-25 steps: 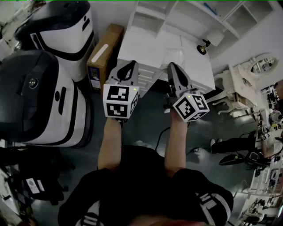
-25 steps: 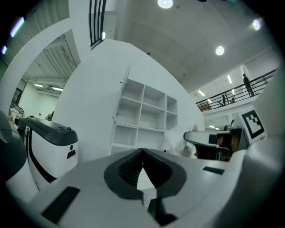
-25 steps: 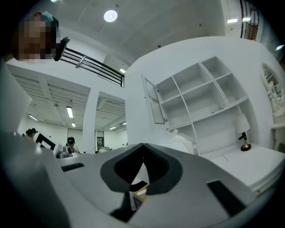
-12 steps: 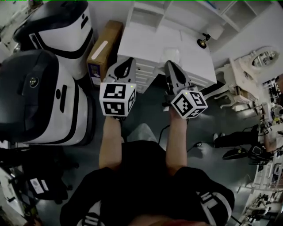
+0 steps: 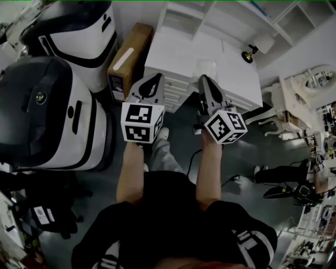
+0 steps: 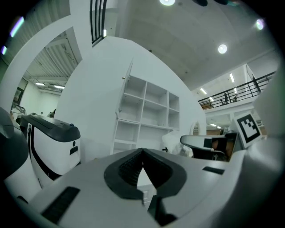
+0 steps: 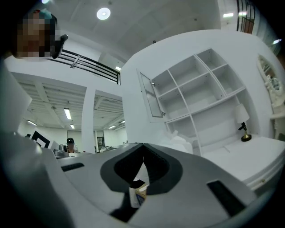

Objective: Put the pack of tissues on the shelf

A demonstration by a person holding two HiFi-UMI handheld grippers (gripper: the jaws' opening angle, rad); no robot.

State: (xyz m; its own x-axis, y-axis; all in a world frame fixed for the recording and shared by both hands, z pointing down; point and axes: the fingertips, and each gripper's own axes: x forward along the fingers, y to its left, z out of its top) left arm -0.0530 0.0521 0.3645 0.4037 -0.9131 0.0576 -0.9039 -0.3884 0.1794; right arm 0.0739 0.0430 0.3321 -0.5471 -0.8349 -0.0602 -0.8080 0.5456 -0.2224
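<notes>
Two grippers, left gripper (image 5: pixel 156 78) and right gripper (image 5: pixel 203 79), jaws together, nothing held. Pack of tissues (image 5: pixel 206 67) sits on the bench (image 5: pixel 168 50), upper centre, just beyond right tip. Foot (image 5: pixel 162 134) newly in frame: person stepping in; grasp not started, shelf (image 5: pixel 181 21) behind.

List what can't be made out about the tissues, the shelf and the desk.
- Tissues: head view, pale against the white desk, edges and print too faint; right gripper view, lower part behind the right tool.
- Shelf: head view, top cut off by the picture's edge.
- Box label: head view, too small to read.
- Desk front: head view, partly behind the left tool.
</notes>
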